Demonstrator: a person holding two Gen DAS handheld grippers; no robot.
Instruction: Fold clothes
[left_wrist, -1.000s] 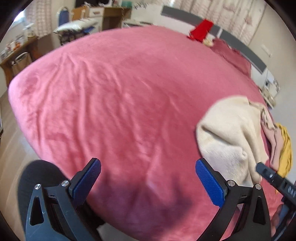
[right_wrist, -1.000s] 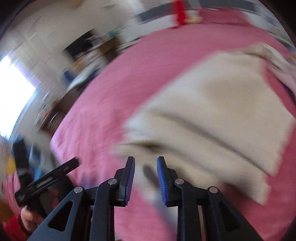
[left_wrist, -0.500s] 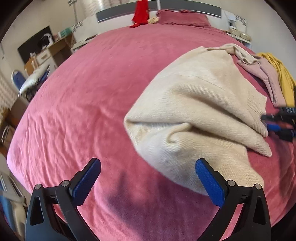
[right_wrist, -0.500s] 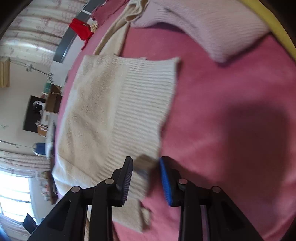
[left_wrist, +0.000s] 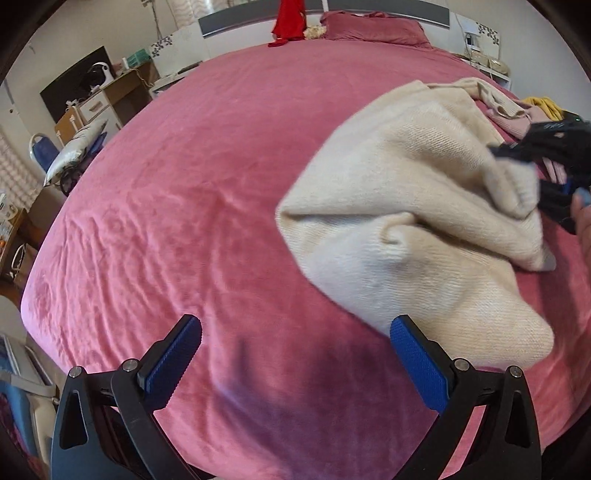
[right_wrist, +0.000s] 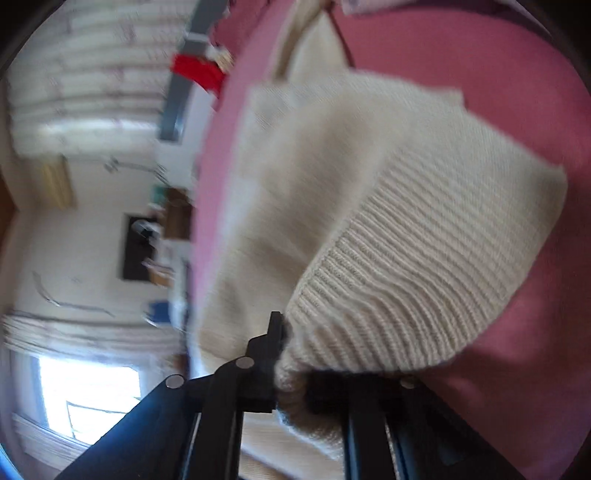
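Left gripper (left_wrist: 295, 354): spread, nothing between the pads, held over the pink bedspread (left_wrist: 207, 206). Cream knit sweater (left_wrist: 424, 221): crumpled ahead and to its right; judged soft, light, limp, best taken at the ribbed hem (right_wrist: 424, 258). Right gripper (right_wrist: 295, 354): jaws just closed, pinching that hem, which is bunched at the tips.

Black left gripper (left_wrist: 295, 363) frame, silver screws, ribbed blue pads on its fingers (left_wrist: 419, 363).
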